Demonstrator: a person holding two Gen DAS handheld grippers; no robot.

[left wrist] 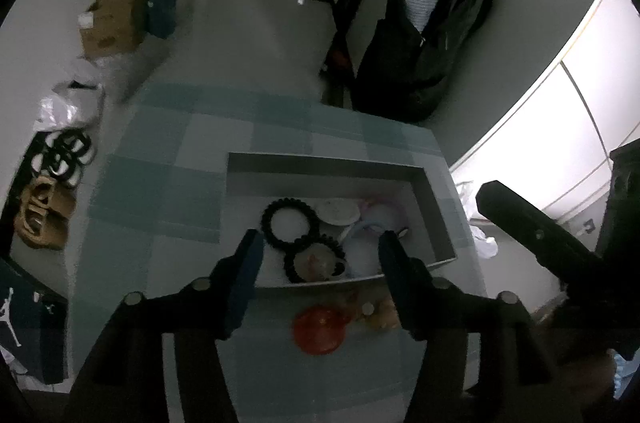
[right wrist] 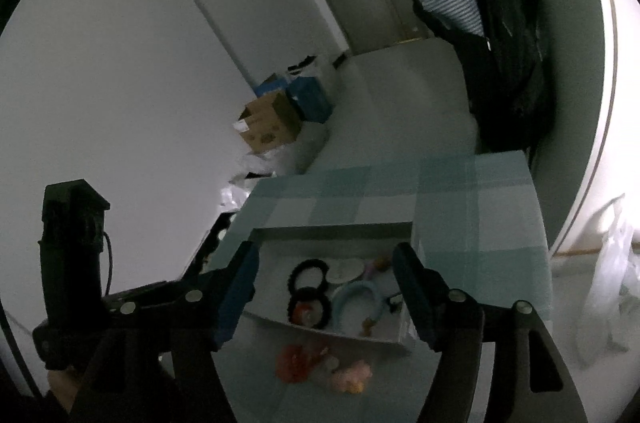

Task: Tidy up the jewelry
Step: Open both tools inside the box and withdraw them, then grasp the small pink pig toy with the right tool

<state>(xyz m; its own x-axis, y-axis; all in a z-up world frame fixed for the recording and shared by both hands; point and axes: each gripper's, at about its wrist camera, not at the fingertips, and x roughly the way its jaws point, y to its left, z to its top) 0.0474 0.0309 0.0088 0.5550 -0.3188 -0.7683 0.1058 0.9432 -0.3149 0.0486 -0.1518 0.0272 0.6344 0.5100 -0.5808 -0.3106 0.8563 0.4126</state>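
**A:** Teal-checked cloth (left wrist: pixel 168 191) covers the table, and your white tray (left wrist: pixel 440 219) sits on it with its long side running across the frame, the open top facing up. Your left gripper (left wrist: pixel 320 255) hangs above the tray's near edge, jaws spread, nothing between them.

**B:** And my right?

**A:** Your right gripper (right wrist: pixel 324 263) is the same: jaws apart, empty, above the near wall of the tray (right wrist: pixel 332 233). Inside lie two black beaded bracelets (left wrist: pixel 286 221), flat, one just in front of the other and touching, with a white round piece (left wrist: pixel 340 212) beside them.

**B:** What does one camera give you that the other doesn't?

**A:** Your left view shows sandals (left wrist: pixel 42 219) on the floor to the left of the table, and the orange-red ornament (left wrist: pixel 320 329) outside the tray, on the cloth just before its near wall. Your right view shows the pale blue ring (right wrist: pixel 354 297) more fully, lying flat in the tray's near half; in the left view a finger hides part of it. It also shows a pinkish piece (right wrist: pixel 352 375) beside the orange one, too blurred to name. Each view catches the other gripper at its edge.

**B:** Anything behind?

**A:** A cardboard box (right wrist: pixel 272 123) against the wall and a dark jacket (left wrist: pixel 424 47) hanging beyond the table.
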